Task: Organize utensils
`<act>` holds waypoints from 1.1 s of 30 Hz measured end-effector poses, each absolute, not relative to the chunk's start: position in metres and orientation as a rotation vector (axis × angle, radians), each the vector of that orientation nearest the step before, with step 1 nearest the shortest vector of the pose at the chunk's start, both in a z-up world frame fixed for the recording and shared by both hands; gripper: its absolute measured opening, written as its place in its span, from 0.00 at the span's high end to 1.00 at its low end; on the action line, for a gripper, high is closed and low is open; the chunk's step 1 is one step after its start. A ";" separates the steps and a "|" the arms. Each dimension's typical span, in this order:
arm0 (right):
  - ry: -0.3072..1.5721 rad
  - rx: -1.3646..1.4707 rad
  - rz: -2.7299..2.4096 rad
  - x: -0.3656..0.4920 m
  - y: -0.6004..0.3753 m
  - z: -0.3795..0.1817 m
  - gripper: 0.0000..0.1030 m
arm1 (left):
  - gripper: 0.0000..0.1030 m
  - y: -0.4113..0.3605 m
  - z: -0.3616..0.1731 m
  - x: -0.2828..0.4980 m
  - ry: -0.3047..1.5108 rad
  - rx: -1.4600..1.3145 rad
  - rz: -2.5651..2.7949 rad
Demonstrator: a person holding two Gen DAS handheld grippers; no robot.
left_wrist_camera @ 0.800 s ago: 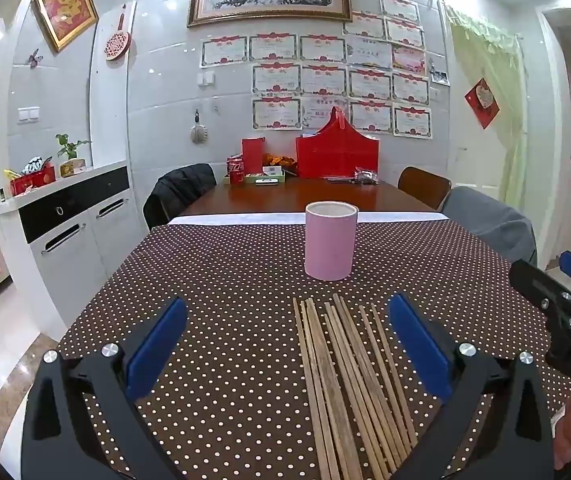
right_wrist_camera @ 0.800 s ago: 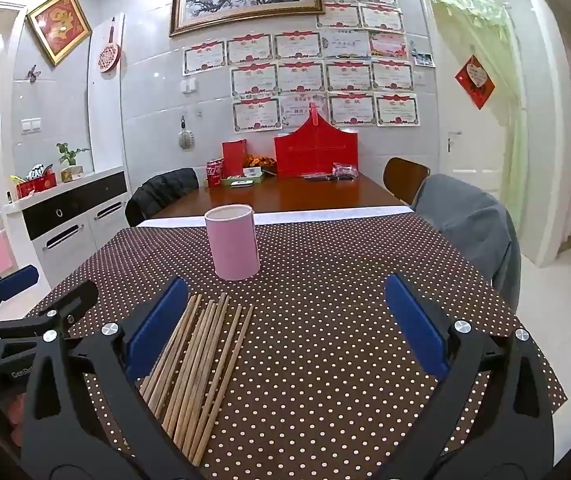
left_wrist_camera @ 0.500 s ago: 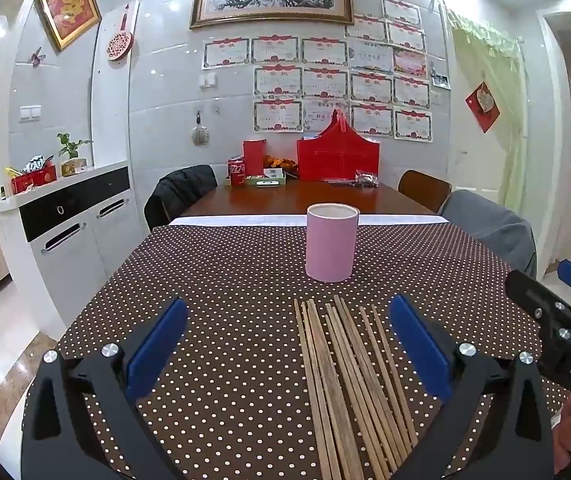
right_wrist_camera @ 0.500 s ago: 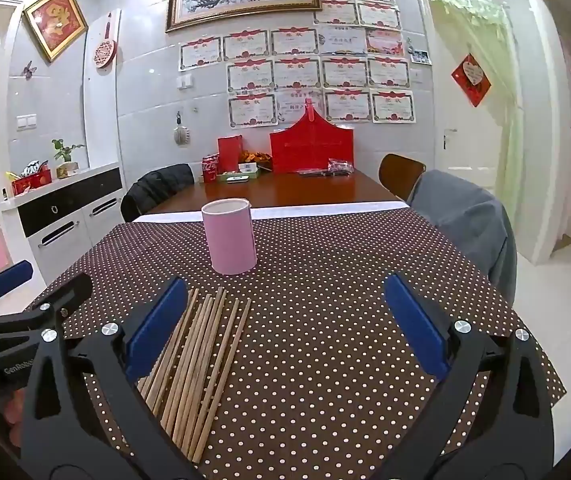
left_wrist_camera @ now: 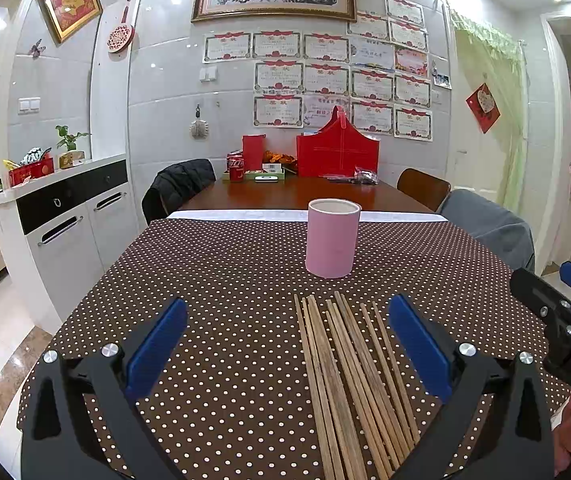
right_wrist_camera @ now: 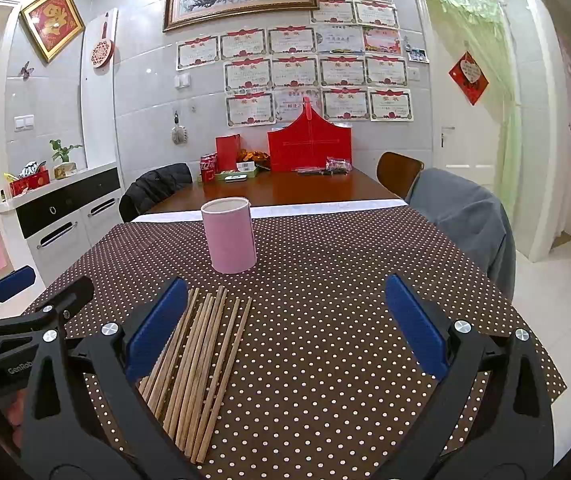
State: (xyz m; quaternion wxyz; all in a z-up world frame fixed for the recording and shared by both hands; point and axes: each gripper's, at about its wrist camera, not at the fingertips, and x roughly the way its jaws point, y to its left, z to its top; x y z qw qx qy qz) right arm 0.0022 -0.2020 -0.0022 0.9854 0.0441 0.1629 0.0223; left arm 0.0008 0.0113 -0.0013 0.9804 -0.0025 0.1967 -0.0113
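Several wooden chopsticks (left_wrist_camera: pixel 349 372) lie side by side on the brown polka-dot tablecloth (left_wrist_camera: pixel 225 280), pointing toward a tall pink cylindrical holder (left_wrist_camera: pixel 332 238) that stands upright just beyond them. My left gripper (left_wrist_camera: pixel 287 340) hovers wide open above the near ends, with the chopsticks toward its right finger. In the right wrist view the chopsticks (right_wrist_camera: pixel 201 364) lie by the left finger of my right gripper (right_wrist_camera: pixel 285 324), also wide open and holding nothing; the holder (right_wrist_camera: pixel 229 235) stands ahead to the left. Each gripper shows at the edge of the other's view.
Beyond the cloth the bare wooden table (left_wrist_camera: pixel 297 196) carries red boxes, a can and packets by the wall. Chairs with a dark jacket (left_wrist_camera: pixel 177 186) and a grey cover (right_wrist_camera: pixel 465 216) flank the table. A white sideboard (left_wrist_camera: pixel 65 216) stands left.
Both views have shifted only slightly; the right gripper has edged a little closer to the table, and the chopsticks and holder have not moved. Both grippers stay open.
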 end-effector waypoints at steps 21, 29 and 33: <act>0.347 0.065 0.026 0.006 -0.193 -0.006 0.06 | 0.04 0.023 -0.008 0.006 0.388 -0.035 -0.035; 0.353 0.066 0.025 0.008 -0.193 -0.008 0.06 | 0.04 0.025 -0.010 0.009 0.389 -0.039 -0.040; 0.358 0.069 0.029 0.009 -0.193 -0.010 0.06 | 0.04 0.024 -0.011 0.009 0.384 -0.031 -0.041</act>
